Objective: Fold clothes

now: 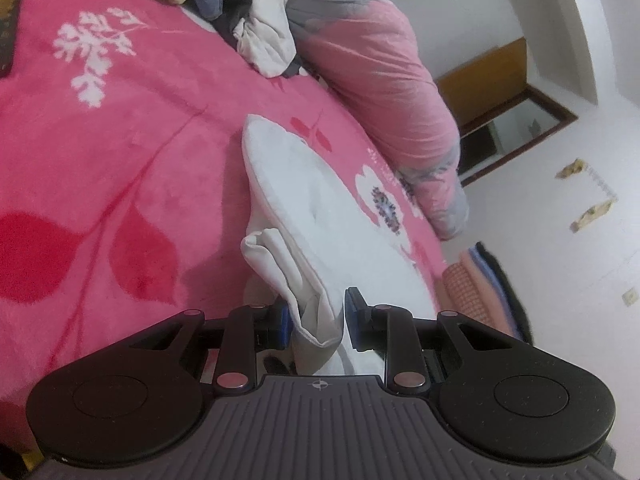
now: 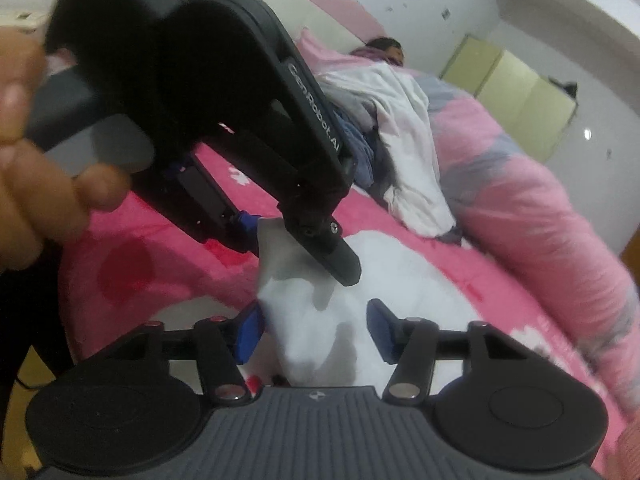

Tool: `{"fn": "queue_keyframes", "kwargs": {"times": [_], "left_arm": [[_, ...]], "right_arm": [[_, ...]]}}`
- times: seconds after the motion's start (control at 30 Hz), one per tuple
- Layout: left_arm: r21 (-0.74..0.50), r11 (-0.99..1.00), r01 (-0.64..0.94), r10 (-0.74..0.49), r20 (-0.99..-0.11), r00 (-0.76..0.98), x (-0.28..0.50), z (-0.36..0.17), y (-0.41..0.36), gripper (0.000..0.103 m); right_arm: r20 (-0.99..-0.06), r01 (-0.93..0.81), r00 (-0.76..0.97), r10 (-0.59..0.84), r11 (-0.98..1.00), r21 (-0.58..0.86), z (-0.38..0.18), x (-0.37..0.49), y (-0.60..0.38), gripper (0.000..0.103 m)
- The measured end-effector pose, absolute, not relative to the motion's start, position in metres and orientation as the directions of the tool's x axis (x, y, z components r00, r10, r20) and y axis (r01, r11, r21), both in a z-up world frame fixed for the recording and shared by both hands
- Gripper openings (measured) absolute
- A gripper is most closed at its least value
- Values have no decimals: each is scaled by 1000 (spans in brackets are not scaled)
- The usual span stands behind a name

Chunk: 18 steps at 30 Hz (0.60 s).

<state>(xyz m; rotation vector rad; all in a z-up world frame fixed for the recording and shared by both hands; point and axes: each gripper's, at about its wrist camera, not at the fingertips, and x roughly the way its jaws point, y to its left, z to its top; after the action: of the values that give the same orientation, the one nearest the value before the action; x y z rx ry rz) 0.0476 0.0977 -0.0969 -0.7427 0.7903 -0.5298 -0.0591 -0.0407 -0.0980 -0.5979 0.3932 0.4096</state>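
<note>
A white garment lies stretched along the pink flowered bedspread. My left gripper is shut on a bunched fold of its near end, with the blue pads pressed on either side. In the right wrist view the left gripper comes in from the upper left, held by a hand, and pinches the white garment at a raised corner. My right gripper sits just below it. Its jaws are apart around a hanging fold of the same cloth, with a gap at the right pad.
A pile of unfolded clothes, white, blue and dark, lies further up the bed against a rolled pink and grey quilt. A person lies at the far end. Folded textiles are stacked past the bed's right edge, on a white floor.
</note>
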Motion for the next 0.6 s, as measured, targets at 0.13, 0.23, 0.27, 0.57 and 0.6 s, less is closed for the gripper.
{"fn": "queue_keyframes", "kwargs": {"times": [0.13,0.23,0.27,0.57,0.6], "left_arm": [[-680,718,148,-614,-518,596,50,-91,89,33],[-627,767,137,-570,-568,594,53,-87,83,37],[-604,786,131,-550,-588,593,54,-85,81,38],[-360,929,84,-341,-748,569,63,-77,57,50],[-337,937,87,-324,-753,573,63,-76,54,51]], "right_arm": [[-497,-463,828,260,817,-344,-100,-49,-50,33],[-502,-450,819,278,854,-260,-99,-47,-60,29],[-503,-447,816,284,863,-238,-100,-47,-62,29],[-510,-409,807,297,905,-120,-110,-44,-76,29],[-509,-407,807,298,906,-114,-110,-45,-77,29]]}}
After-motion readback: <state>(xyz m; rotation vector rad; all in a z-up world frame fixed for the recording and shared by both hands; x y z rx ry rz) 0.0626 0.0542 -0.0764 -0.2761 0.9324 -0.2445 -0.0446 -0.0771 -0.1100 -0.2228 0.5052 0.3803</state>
